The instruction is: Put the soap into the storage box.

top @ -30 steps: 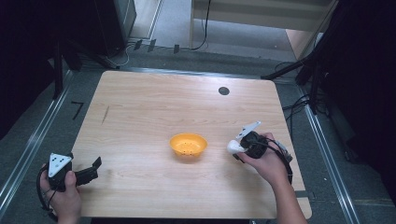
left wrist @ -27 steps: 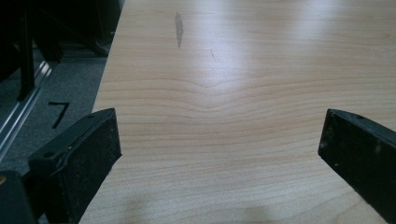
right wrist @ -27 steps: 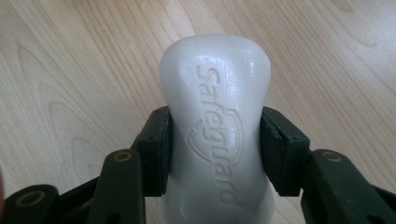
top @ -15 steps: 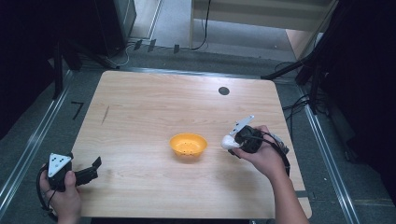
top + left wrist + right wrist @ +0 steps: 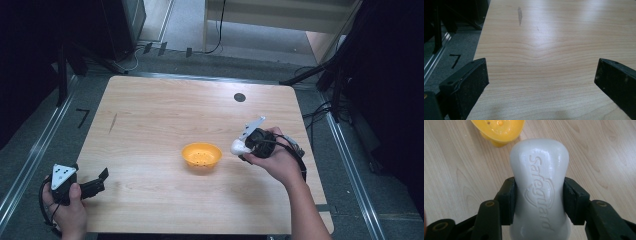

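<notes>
A white bar of soap (image 5: 540, 185) with raised lettering is pinched at its waist by my right gripper (image 5: 539, 200), which is shut on it and held above the wooden table (image 5: 160, 120). From the high view, the soap (image 5: 238, 147) hangs just right of a small orange dish (image 5: 201, 155) that stands near the table's middle. The orange dish (image 5: 499, 130) lies ahead of the soap in the right gripper view. My left gripper (image 5: 97, 184) rests at the table's near left corner, its jaws wide open over bare wood (image 5: 541, 72).
A small black round mark (image 5: 239, 97) sits near the table's far edge. A dark scuff (image 5: 113, 123) marks the wood at the left. Metal rails run along both sides of the table, with cables and dark equipment beyond.
My right hand has lifted the soap up off the table and carried it a little farther away and toward the dish. The left hand has stayed put.
</notes>
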A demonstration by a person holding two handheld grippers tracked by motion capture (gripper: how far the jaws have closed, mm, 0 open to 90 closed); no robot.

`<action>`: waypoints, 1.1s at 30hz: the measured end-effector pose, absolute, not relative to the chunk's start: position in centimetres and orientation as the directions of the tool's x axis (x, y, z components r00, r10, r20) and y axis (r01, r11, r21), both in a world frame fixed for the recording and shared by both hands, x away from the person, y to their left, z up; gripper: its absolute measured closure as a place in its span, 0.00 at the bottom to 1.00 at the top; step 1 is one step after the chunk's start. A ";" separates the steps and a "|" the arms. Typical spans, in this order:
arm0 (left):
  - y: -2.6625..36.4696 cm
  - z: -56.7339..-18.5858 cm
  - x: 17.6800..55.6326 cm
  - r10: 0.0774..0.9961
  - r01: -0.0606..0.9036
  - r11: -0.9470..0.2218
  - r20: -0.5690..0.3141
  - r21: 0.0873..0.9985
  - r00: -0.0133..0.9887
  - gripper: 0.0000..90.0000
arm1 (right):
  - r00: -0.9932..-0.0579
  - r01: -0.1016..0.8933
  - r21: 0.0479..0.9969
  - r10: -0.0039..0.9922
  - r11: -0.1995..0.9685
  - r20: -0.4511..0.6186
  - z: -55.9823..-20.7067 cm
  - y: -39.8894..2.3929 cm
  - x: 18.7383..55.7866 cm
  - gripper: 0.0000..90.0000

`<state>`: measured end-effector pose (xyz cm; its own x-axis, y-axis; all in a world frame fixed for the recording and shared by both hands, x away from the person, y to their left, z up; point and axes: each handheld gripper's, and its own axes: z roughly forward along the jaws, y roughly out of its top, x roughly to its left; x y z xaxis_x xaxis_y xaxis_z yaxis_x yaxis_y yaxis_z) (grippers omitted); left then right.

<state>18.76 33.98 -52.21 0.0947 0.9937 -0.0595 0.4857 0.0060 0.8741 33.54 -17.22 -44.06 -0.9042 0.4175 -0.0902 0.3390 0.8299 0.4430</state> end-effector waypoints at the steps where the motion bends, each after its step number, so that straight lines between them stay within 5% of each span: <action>1: 34.0 -52.2 18.8 0.994 0.486 0.006 -0.059 0.874 0.094 0.00 | -0.906 0.334 0.443 0.413 0.832 -0.093 -43.9 -17.1 33.6 0.56; 33: 34.0 -52.2 18.8 0.993 0.484 0.013 -0.068 0.875 0.095 0.00 | -0.954 0.214 0.451 0.286 0.867 -0.096 -43.2 -11.4 34.5 0.56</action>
